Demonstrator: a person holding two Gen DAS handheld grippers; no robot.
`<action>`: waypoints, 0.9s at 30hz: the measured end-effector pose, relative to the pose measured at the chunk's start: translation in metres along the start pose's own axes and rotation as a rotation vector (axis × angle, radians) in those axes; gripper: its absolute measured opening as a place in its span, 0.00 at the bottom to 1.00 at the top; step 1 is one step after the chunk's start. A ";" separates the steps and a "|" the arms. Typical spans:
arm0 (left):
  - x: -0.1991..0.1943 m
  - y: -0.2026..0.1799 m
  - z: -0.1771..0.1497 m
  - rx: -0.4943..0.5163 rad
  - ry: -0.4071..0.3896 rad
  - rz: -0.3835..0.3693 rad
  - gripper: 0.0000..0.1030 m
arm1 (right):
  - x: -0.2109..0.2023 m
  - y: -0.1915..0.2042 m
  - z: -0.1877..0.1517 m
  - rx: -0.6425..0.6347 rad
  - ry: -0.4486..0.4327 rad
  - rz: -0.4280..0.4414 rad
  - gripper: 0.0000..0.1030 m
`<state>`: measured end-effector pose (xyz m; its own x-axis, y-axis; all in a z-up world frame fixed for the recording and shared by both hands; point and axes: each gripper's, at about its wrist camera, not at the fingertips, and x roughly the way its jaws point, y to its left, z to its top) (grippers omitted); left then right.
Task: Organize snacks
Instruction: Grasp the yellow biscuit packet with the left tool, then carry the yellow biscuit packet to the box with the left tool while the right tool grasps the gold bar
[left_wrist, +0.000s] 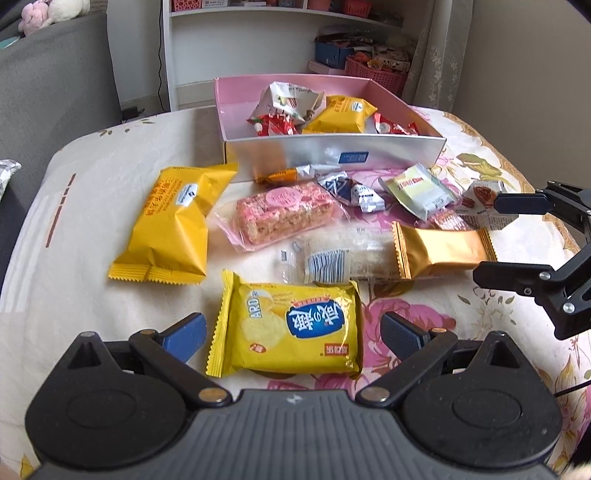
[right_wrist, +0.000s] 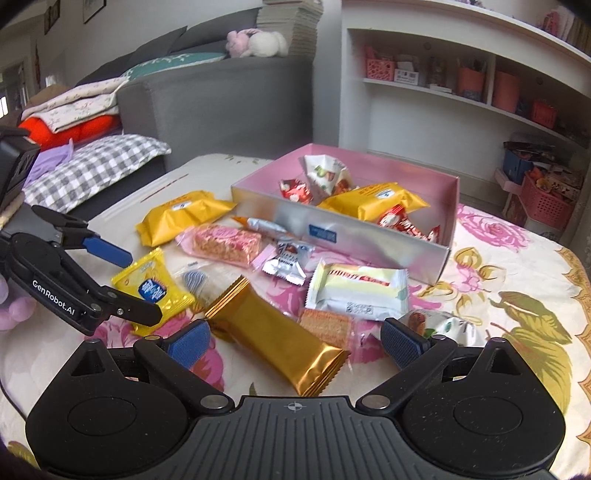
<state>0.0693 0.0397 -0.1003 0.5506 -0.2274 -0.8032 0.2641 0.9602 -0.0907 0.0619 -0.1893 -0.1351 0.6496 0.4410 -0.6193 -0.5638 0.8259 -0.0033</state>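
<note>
Pink inside and silver outside, one open cardboard box sits on the floral cloth of the bench; in it lie five packets: one yellow cake packet, one crumpled white wrapper and three small red-and-white ones, two of which show fully only from the right wrist. On the cloth in front of the box I count eleven loose snacks: one large yellow cake packet, one pink rice-crisp bar, one yellow biscuit packet with a blue label, one clear-wrapped pale roll, one gold foil bar, one white-and-green wafer packet, one silver-and-blue sweet, one thin orange-tipped stick, one small brown cracker pack, one walnut-printed wrapper, plus a little pink sachet seen only from the right wrist; that view alone also shows the grey sofa with folded bedding. Left gripper hovers low, jaws wide, straddling the biscuit packet without touching it; right gripper hovers likewise, jaws wide either side of the gold foil bar, gripping nothing; each gripper appears at the edge of the other's view, side by side and apart.
</note>
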 end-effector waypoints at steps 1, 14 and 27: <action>0.001 0.000 -0.001 0.003 0.004 0.000 0.97 | 0.002 0.001 -0.001 -0.007 0.009 0.003 0.97; 0.008 -0.007 -0.010 0.073 0.029 0.030 0.89 | 0.023 0.010 -0.010 -0.056 0.063 0.009 0.97; 0.004 -0.006 -0.009 0.106 0.030 0.037 0.76 | 0.015 0.022 -0.010 -0.078 0.103 0.129 0.95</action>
<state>0.0628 0.0350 -0.1085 0.5382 -0.1852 -0.8222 0.3271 0.9450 0.0013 0.0546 -0.1679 -0.1522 0.5160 0.4994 -0.6959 -0.6793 0.7335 0.0227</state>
